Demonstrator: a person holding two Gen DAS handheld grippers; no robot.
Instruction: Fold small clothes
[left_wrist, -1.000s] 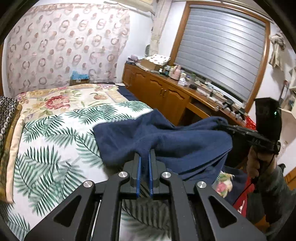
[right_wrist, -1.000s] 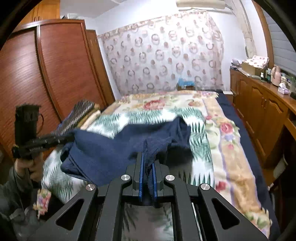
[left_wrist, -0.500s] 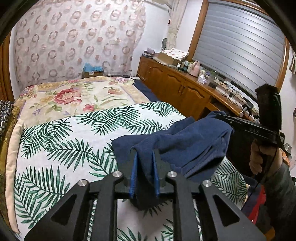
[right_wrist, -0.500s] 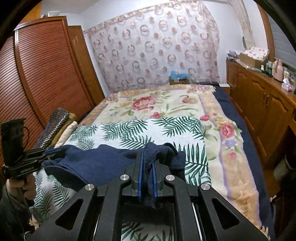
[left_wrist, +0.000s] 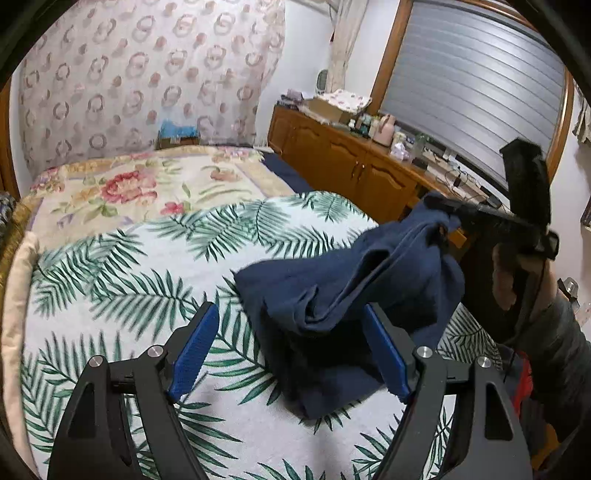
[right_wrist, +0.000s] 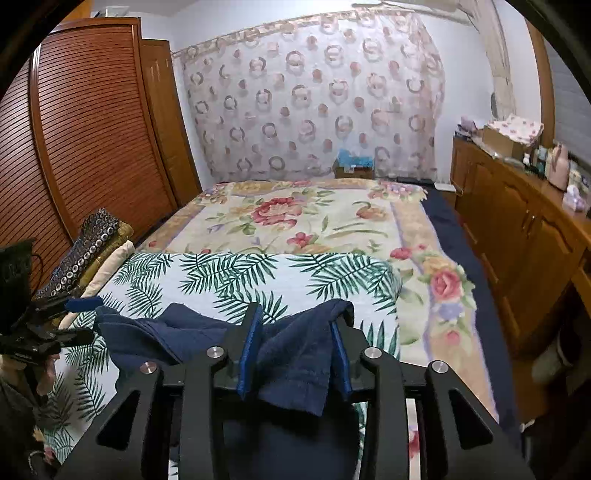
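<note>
A dark blue garment (left_wrist: 343, 295) lies bunched and folded over on the palm-leaf sheet (left_wrist: 122, 280) near the bed's front edge. My left gripper (left_wrist: 295, 347) is open, its blue pads wide apart, with the garment's near fold lying loose between them. My right gripper (right_wrist: 293, 354) is open too, and the garment's other end (right_wrist: 295, 358) drapes between its pads. In the left wrist view the right gripper (left_wrist: 458, 218) is at the garment's raised far-right end. In the right wrist view the left gripper (right_wrist: 79, 319) is at the garment's left edge.
A floral bedspread (right_wrist: 295, 218) covers the far half of the bed. Folded patterned blankets (right_wrist: 85, 247) lie along the left edge by a wooden wardrobe (right_wrist: 81, 125). A cluttered wooden cabinet (left_wrist: 354, 166) runs along the right.
Both grippers have brought the garment toward the bed's front edge and lowered it onto the sheet. Both grippers have opened and let go of the cloth.
</note>
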